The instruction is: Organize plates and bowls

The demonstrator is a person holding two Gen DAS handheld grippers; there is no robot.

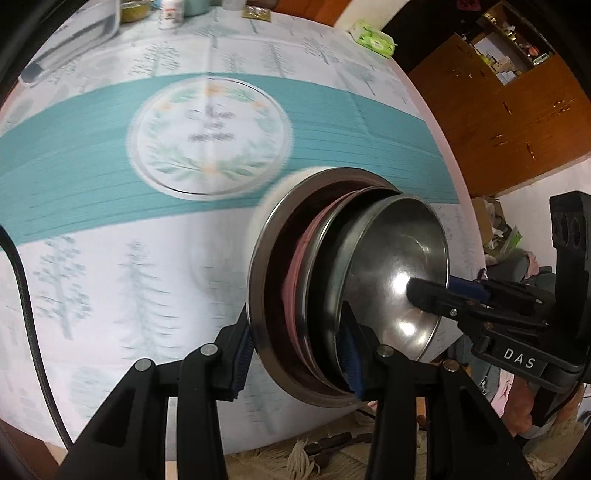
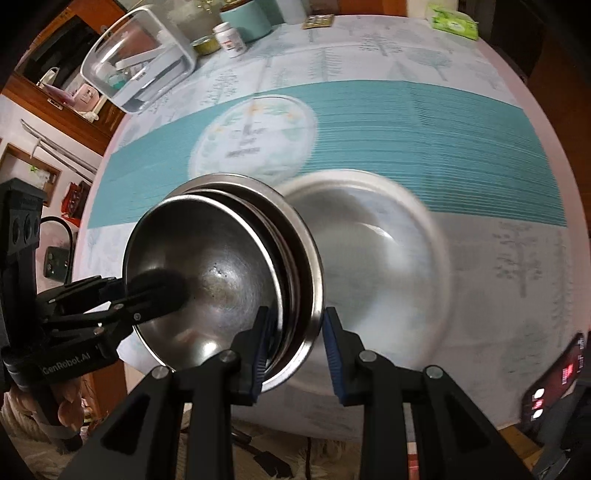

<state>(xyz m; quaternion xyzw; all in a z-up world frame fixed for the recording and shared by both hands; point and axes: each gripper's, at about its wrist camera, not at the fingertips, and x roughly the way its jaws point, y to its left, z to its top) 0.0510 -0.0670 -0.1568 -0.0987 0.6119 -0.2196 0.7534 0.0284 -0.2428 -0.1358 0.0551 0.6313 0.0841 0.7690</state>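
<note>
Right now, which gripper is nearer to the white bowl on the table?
Right. The right gripper, holding the steel bowls, hangs just above the white bowl; the left gripper grips their far side.

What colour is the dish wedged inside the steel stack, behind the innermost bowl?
Pink dish, sandwiched between the steel bowls; clearest in the left wrist view.

Round table point(image 1: 110, 295), covered by a white cloth point(image 2: 517, 277) printed with pale trees; 1 broad teal band point(image 1: 74, 166) crosses it, bearing a circular wreath emblem point(image 1: 208, 136) with blurred lettering. At the far edge stand a clear plastic container point(image 2: 136, 62), a small tin point(image 2: 205, 46), a white pill bottle point(image 2: 231, 38), a pale teal canister point(image 2: 245, 18) and a flat packet point(image 2: 317, 21). A green tissue pack point(image 1: 373, 38) lies near the far right rim.
</note>
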